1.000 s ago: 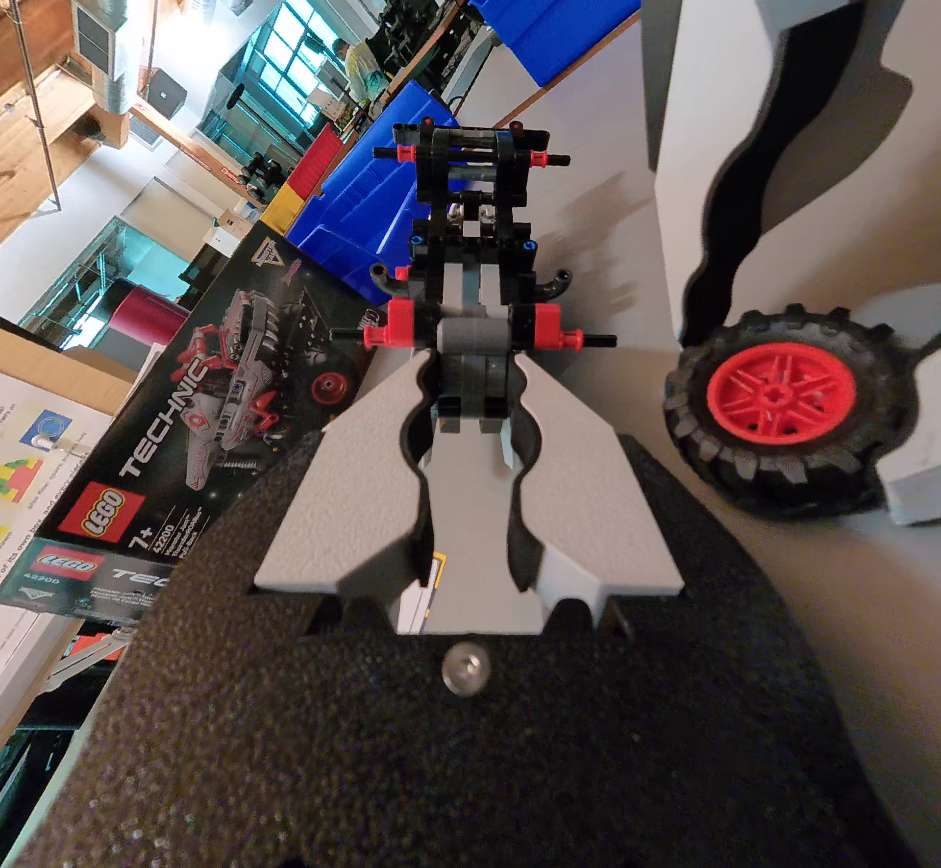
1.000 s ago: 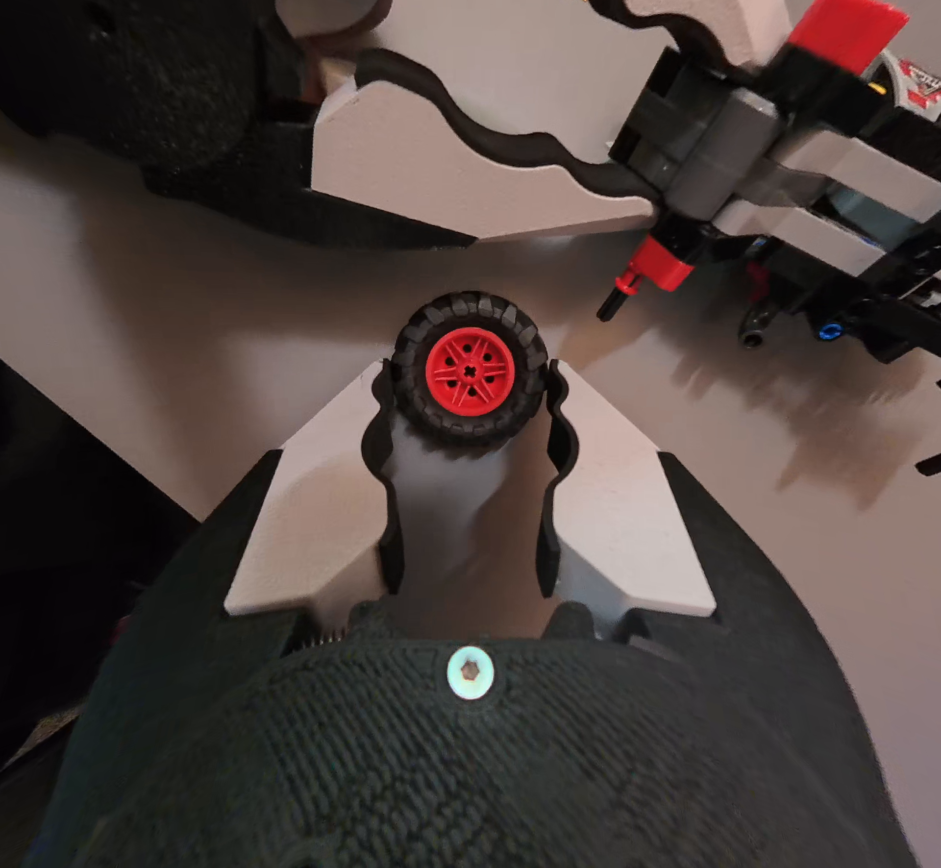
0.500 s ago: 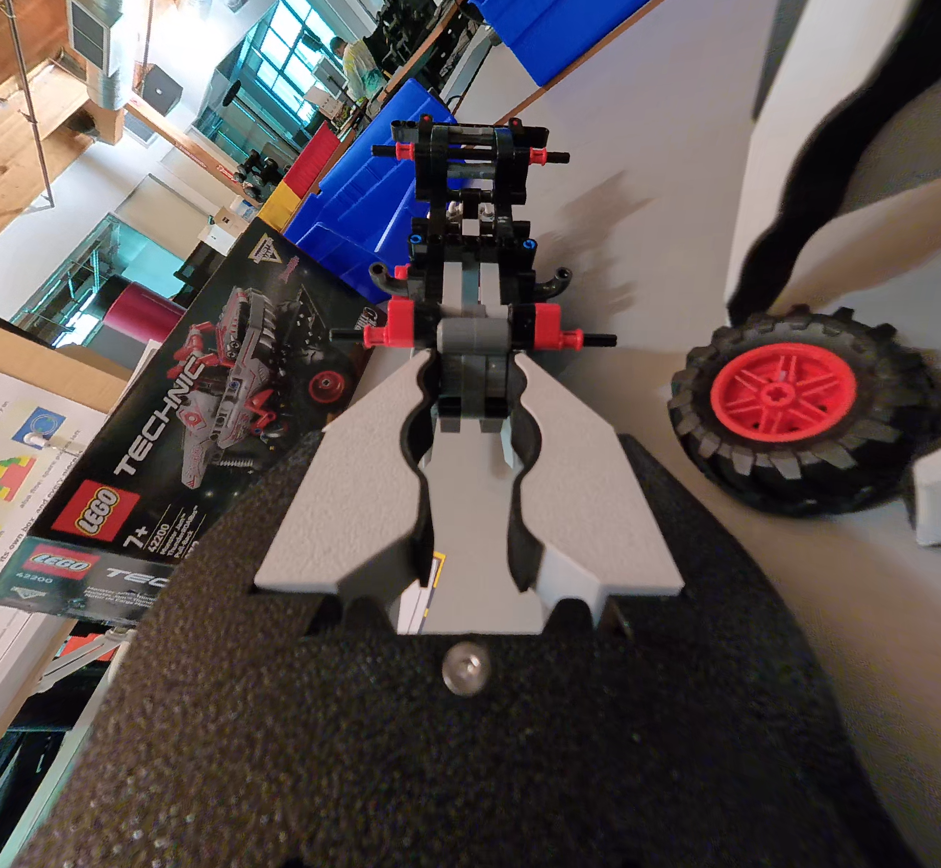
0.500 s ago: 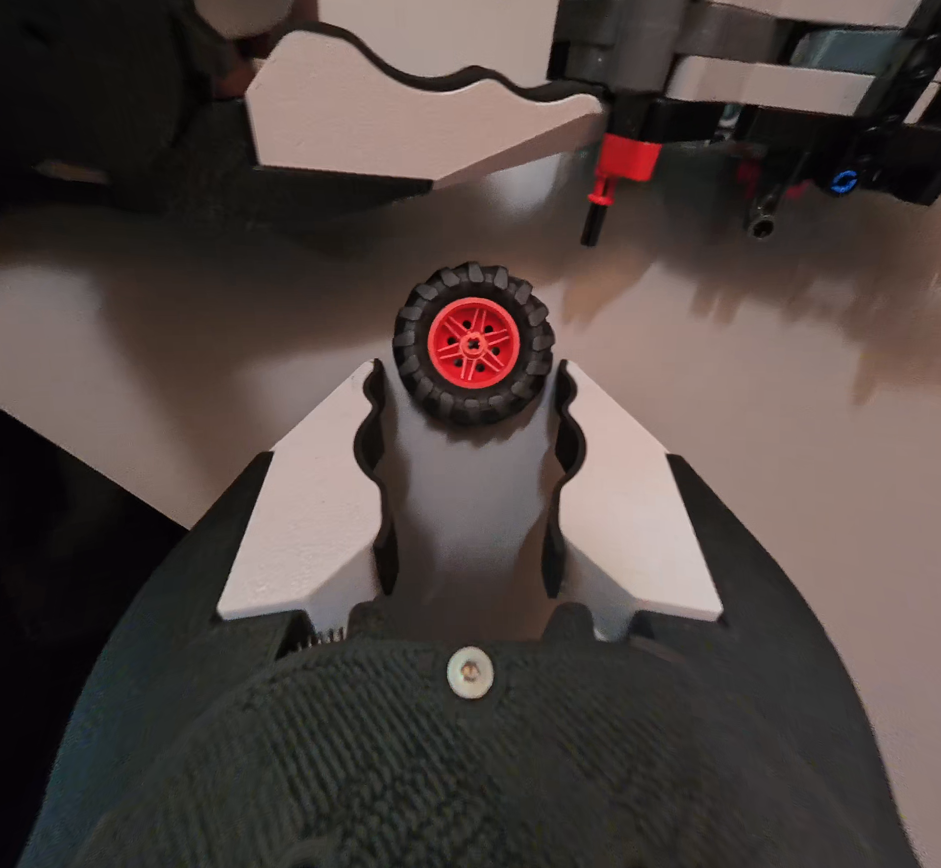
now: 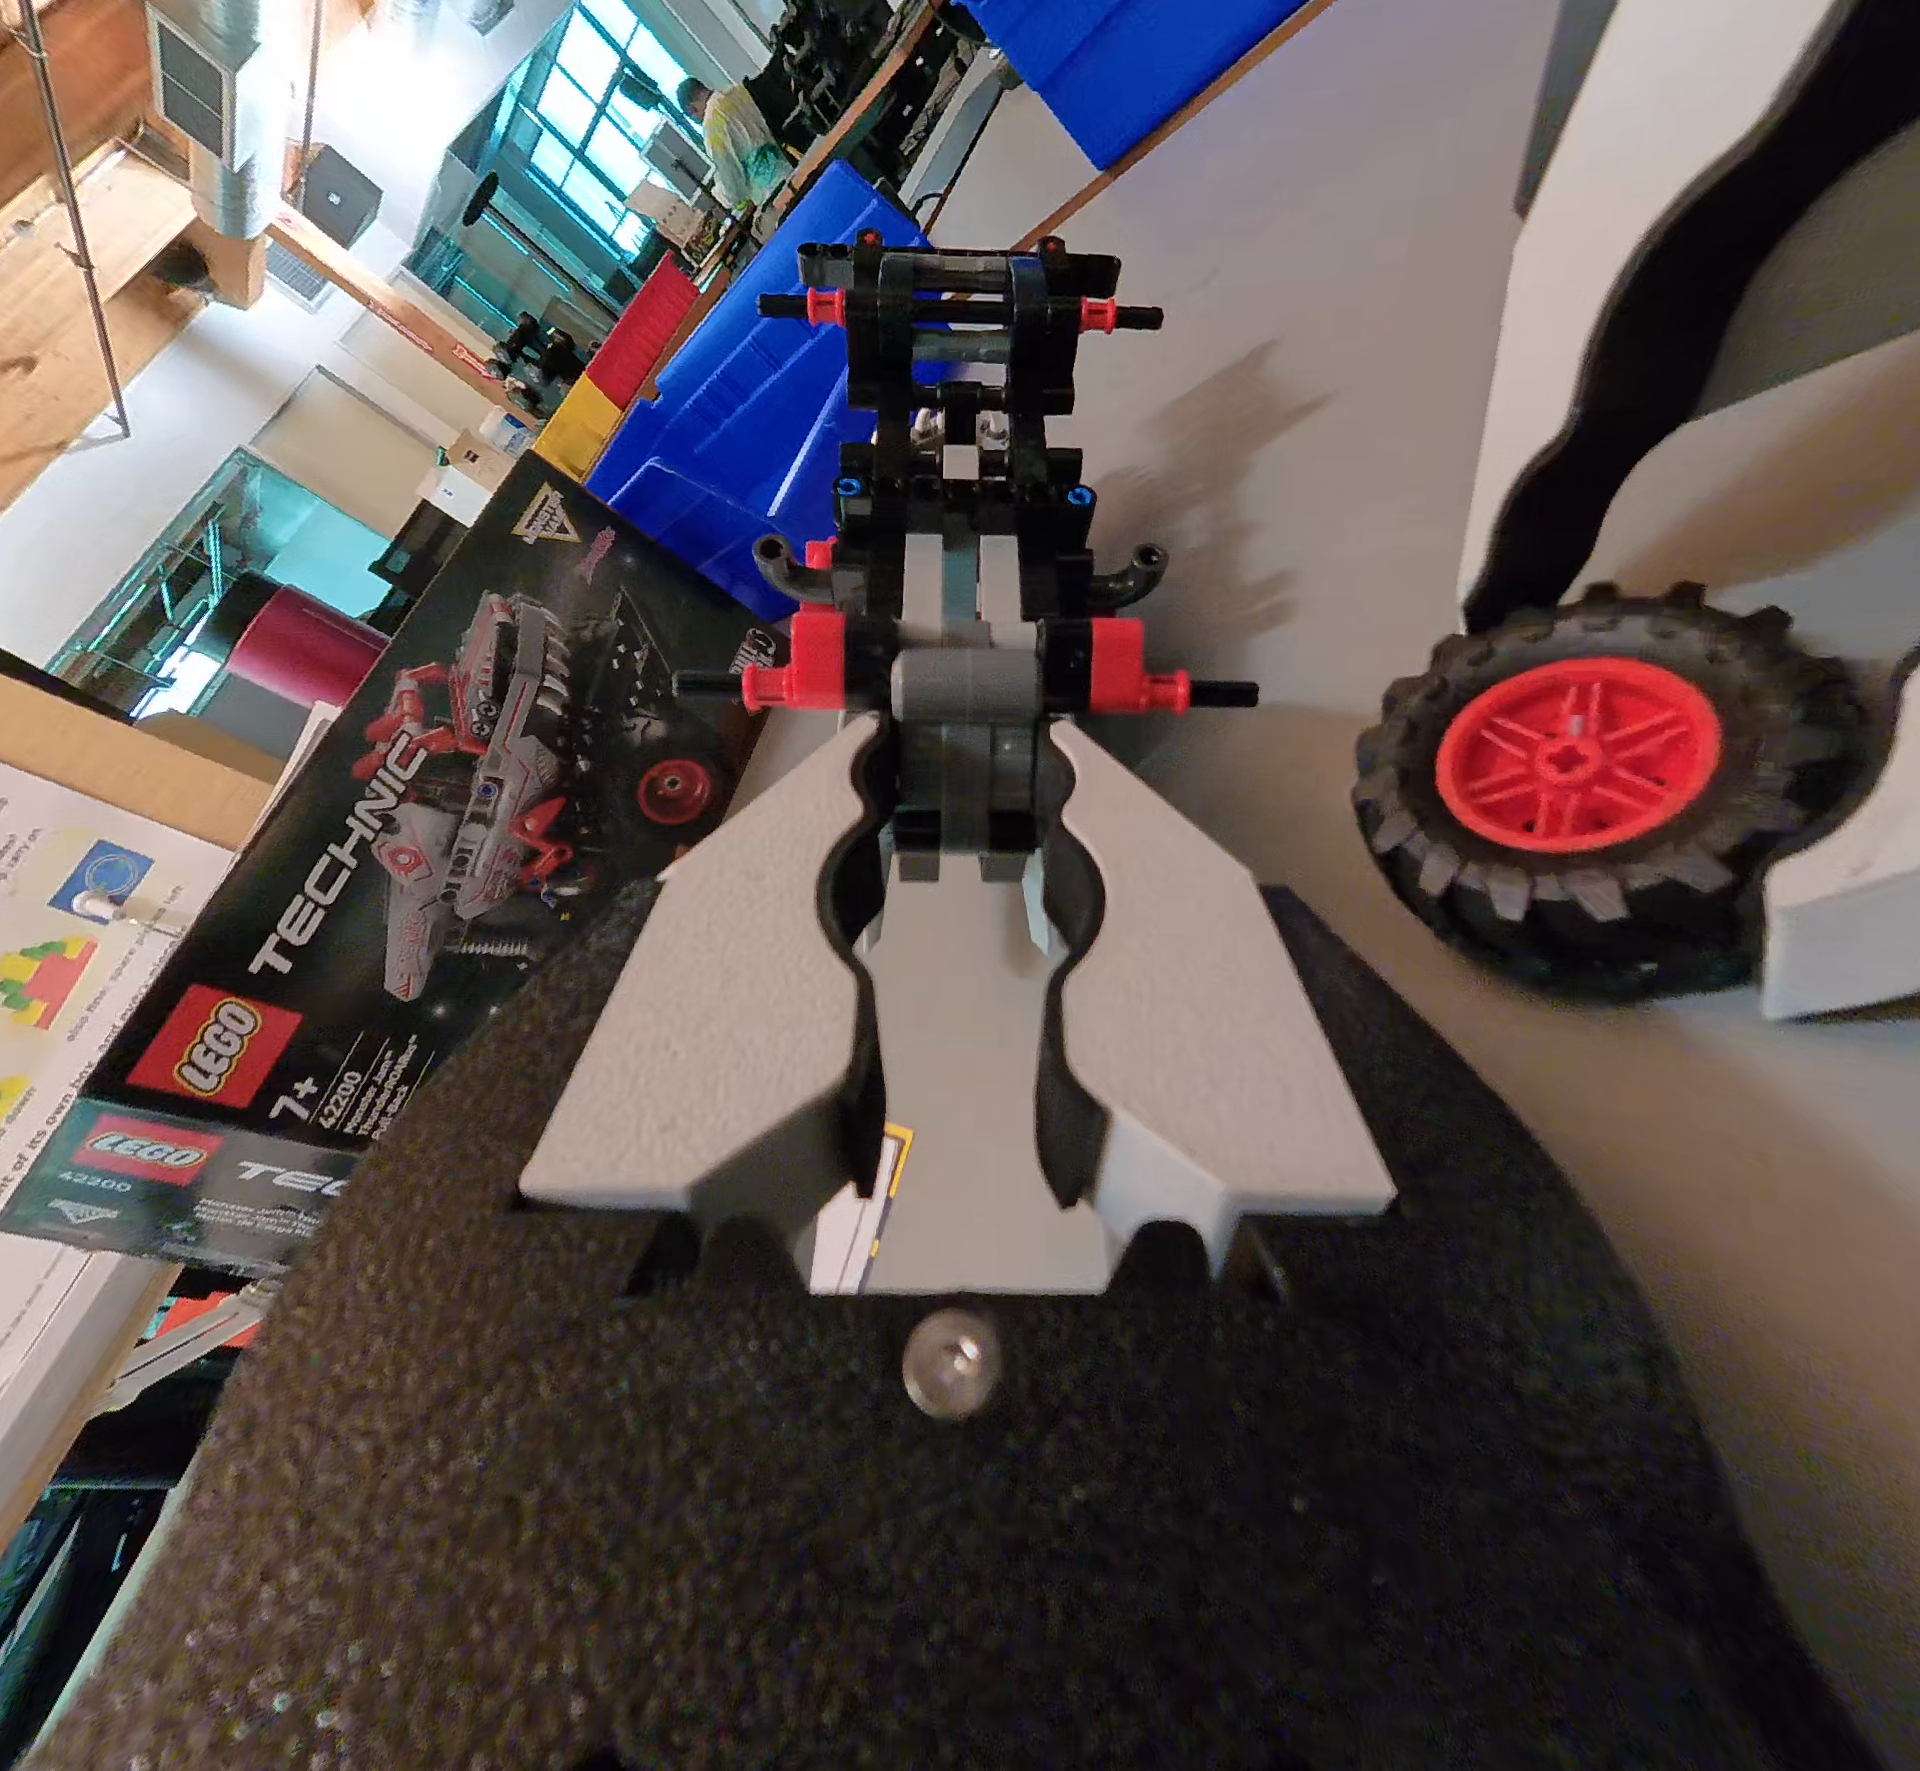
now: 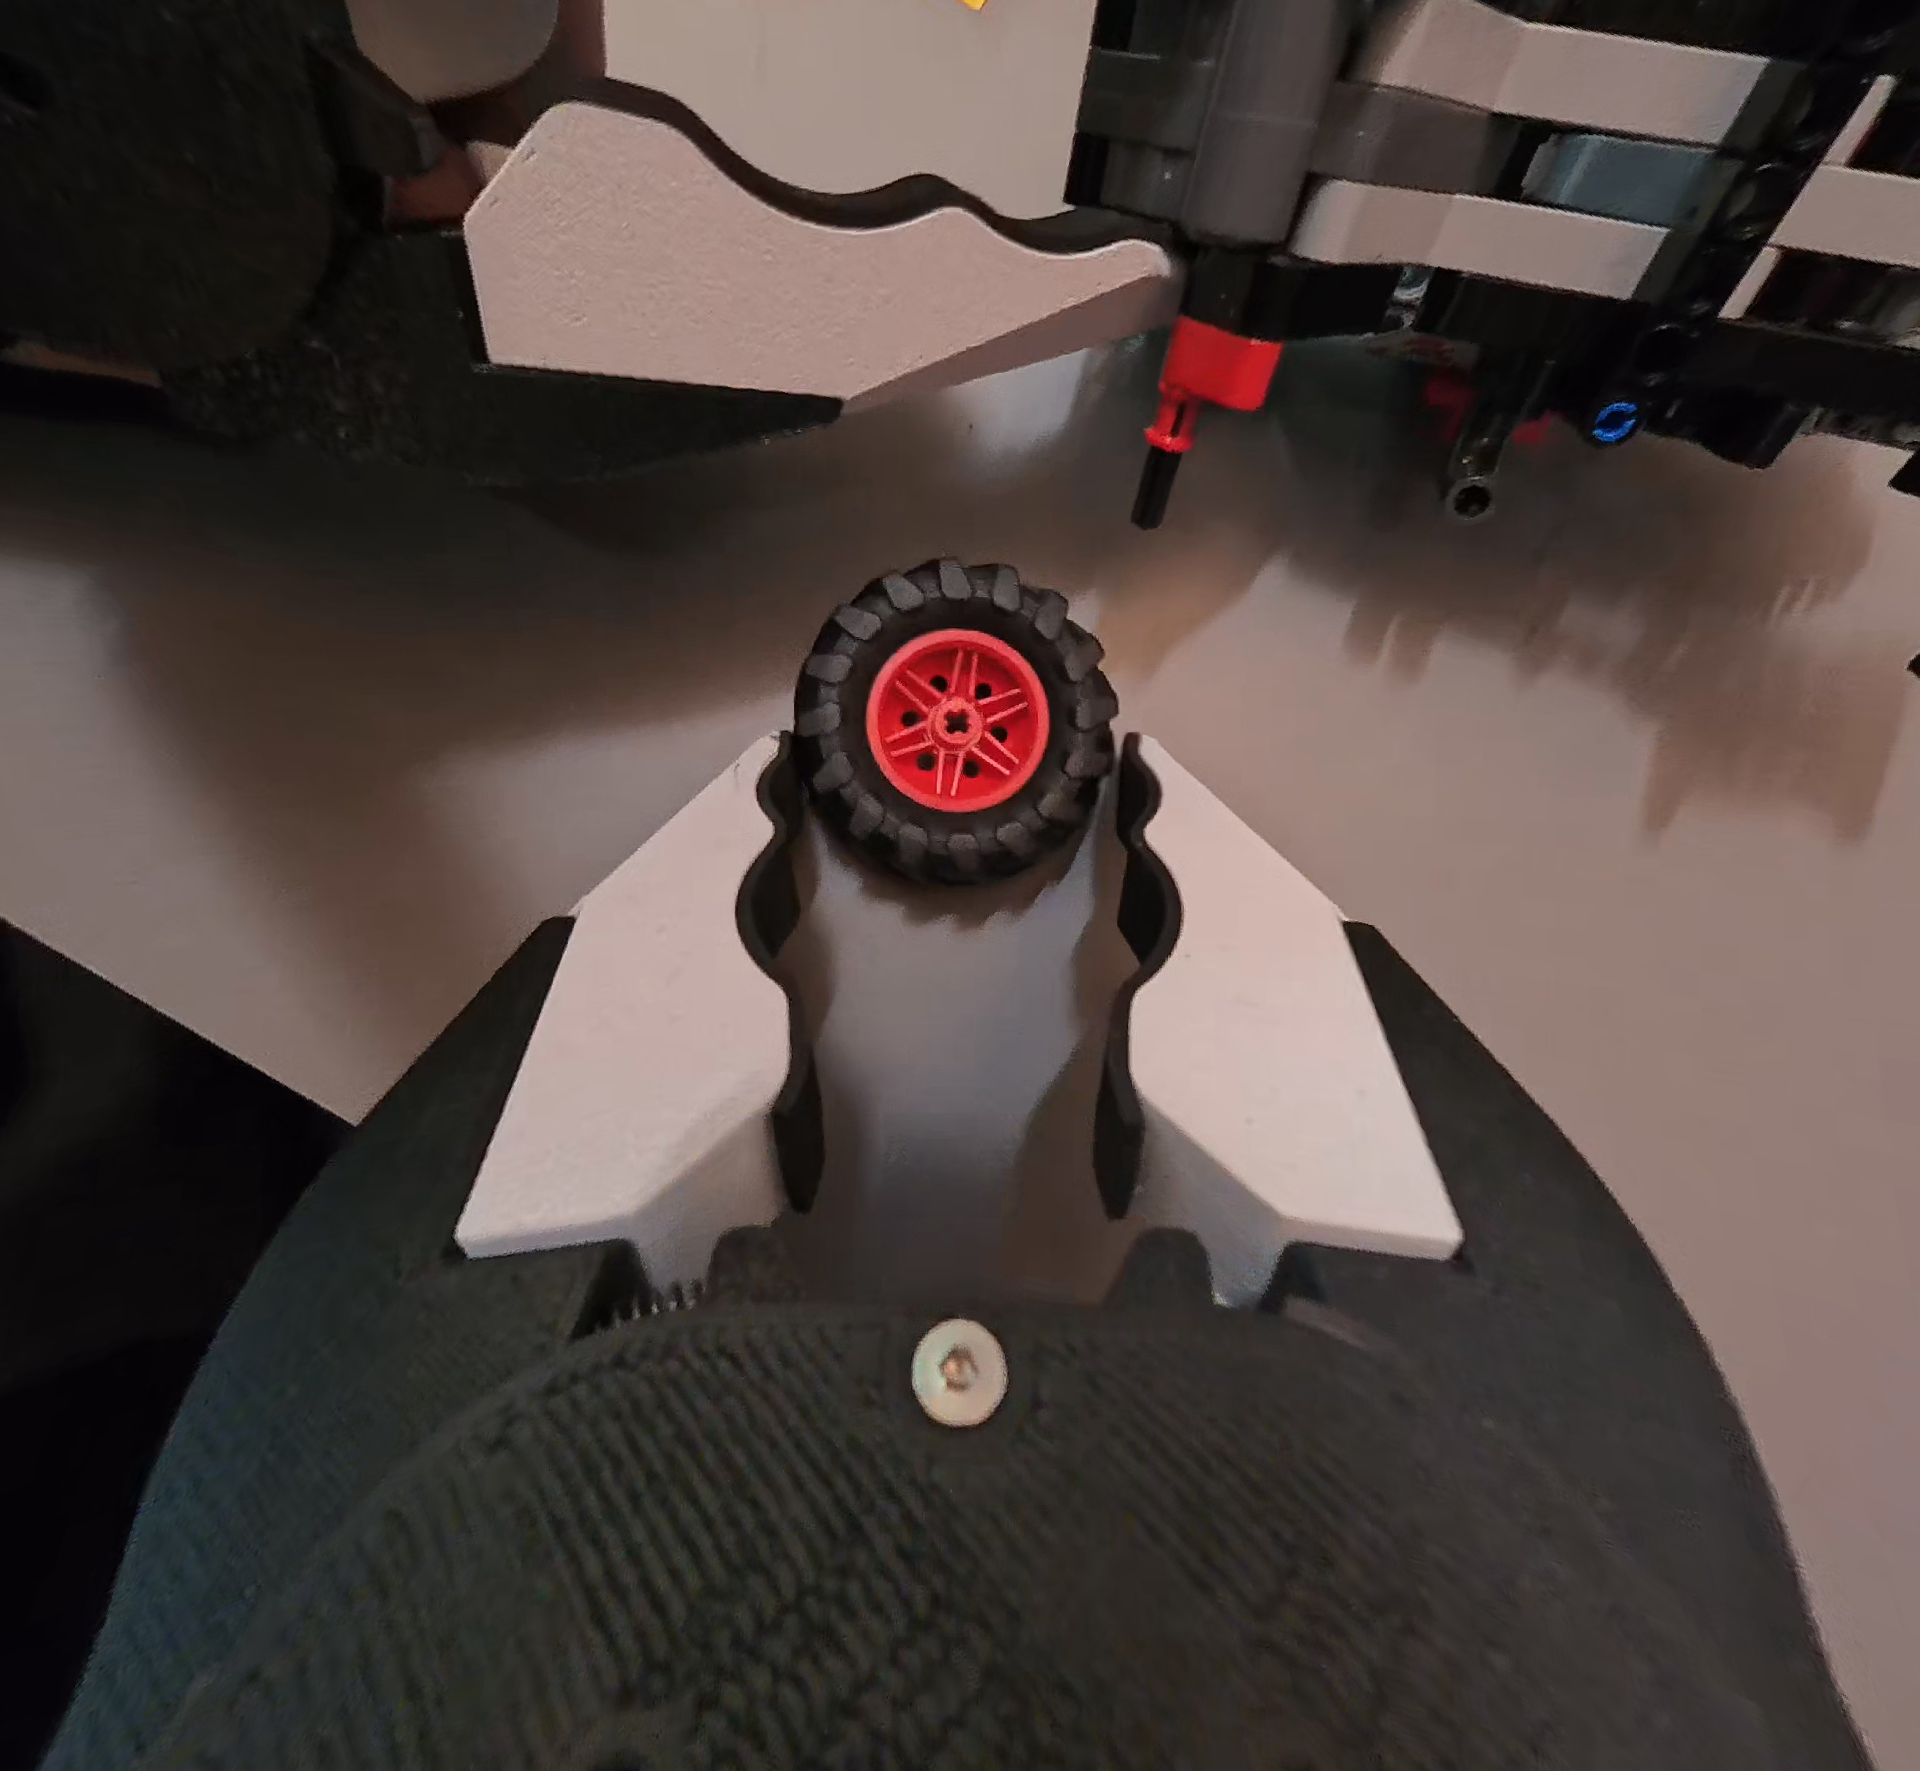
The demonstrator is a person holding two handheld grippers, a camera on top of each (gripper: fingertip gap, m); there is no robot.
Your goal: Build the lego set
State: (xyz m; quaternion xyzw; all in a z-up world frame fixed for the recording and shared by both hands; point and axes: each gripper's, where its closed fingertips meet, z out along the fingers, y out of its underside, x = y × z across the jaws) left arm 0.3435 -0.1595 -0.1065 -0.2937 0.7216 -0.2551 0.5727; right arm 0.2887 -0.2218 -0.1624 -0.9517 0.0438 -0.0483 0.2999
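Left gripper [image 5: 961, 791]: its two grey fingers are clamping the dark grey rear block of the chassis, holding it up off the table.
Chassis [image 5: 961, 495]: a black, grey and red Technic frame is sticking forward from the fingertips, with black axle pins jutting out both sides.
Right gripper [image 6: 954, 765]: its fingers are pinching the wheel by the tread, at the tips.
Wheel [image 6: 954, 719]: the black knobby tyre with a red spoked hub is sitting just below the chassis's near axle pin [image 6: 1153, 490], apart from it.
Table [image 6: 1455, 890]: the pale grey surface is lying beneath both.
Set box [image 5: 416, 848]: it is leaning at the left, beside blue bins [image 5: 727, 433].
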